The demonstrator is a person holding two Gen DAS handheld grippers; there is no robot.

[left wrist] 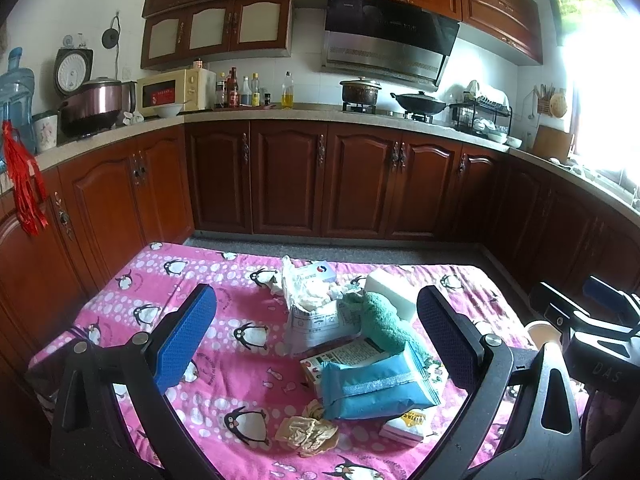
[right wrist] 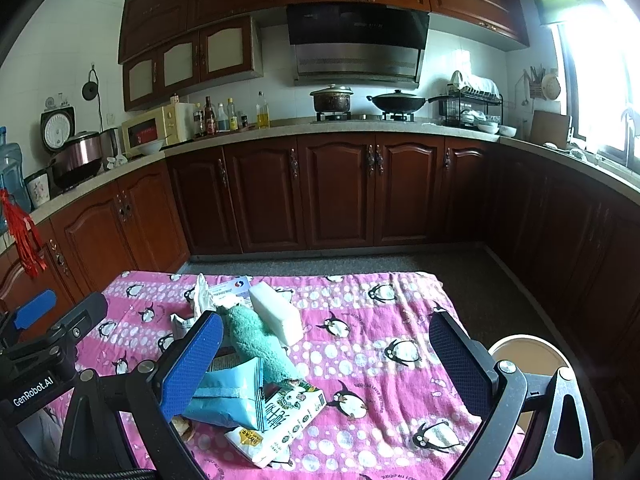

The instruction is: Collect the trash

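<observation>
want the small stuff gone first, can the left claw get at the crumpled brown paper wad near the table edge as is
Probably yes. The left claw is open and holds nothing, and the brown paper wad lies uncovered on the tablecloth, just beside the blue packet, with nothing on top.

A yellow microwave point(left wrist: 176, 91), a pot point(left wrist: 360, 91) and a black pan point(left wrist: 419, 102) are seen on the counter point(left wrist: 304, 114).
</observation>
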